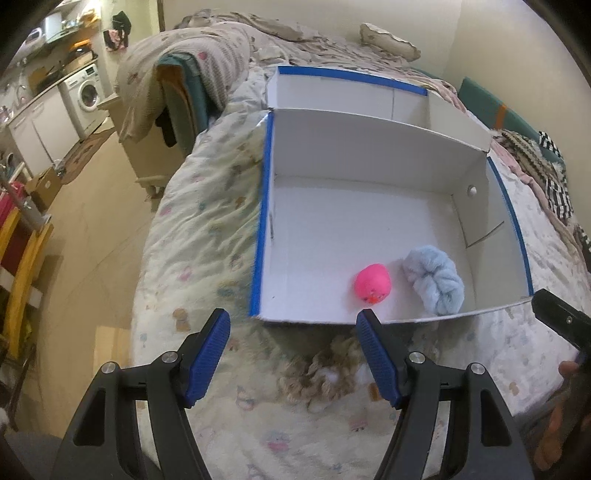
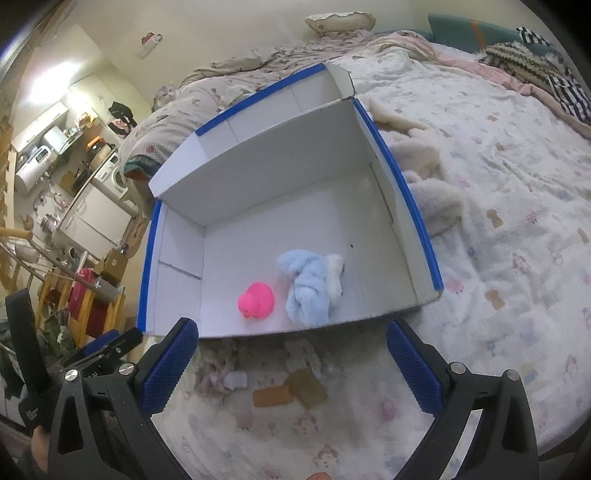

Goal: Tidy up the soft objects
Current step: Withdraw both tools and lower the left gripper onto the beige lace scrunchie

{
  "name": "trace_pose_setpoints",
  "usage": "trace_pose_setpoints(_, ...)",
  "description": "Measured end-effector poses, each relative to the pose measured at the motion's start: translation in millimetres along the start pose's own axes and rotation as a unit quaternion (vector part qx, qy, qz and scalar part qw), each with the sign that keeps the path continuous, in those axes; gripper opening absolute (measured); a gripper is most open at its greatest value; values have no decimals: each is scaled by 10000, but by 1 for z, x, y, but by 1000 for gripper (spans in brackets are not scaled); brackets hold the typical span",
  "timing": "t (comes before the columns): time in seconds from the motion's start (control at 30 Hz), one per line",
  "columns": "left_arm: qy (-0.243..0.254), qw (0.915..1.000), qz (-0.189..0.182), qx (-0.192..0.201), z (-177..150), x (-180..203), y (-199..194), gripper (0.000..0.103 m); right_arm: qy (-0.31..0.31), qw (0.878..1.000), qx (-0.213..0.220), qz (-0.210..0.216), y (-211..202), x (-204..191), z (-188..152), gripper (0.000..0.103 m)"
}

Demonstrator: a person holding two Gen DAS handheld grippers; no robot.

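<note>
A white cardboard box with blue-taped rims [image 1: 260, 221] [image 2: 417, 206] lies open on the bed. Inside, near its front wall, sit a pink soft toy [image 1: 372, 283] [image 2: 256, 300] and a light blue fluffy cloth [image 1: 434, 280] [image 2: 308, 284]. A beige curly soft object [image 1: 321, 373] lies on the bedspread just in front of the box, under my left gripper [image 1: 293, 354], which is open and empty. My right gripper [image 2: 291, 365] is open and empty, above a small tan and orange soft item [image 2: 291, 389] and a fuzzy item [image 2: 221, 369] in front of the box.
A cream fluffy blanket [image 2: 424, 177] lies right of the box. Crumpled bedding and pillows [image 1: 295, 33] are behind it. The bed edge drops to the floor on the left [image 1: 92, 221], with a kitchen counter and washing machine [image 1: 86, 92] beyond.
</note>
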State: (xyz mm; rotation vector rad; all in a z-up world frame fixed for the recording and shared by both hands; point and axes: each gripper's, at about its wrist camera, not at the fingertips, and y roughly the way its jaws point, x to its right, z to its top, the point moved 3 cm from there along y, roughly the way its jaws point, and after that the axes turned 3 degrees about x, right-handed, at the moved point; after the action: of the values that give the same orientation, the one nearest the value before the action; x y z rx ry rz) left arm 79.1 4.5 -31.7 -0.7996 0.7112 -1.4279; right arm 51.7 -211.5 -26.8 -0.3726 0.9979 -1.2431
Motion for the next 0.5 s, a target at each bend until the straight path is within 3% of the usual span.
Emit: trace_pose_setpoints(0.5,10,9990,436,-66,-28,-36,1,68,-188,9990,-224,-330,-8,22,-26,103)
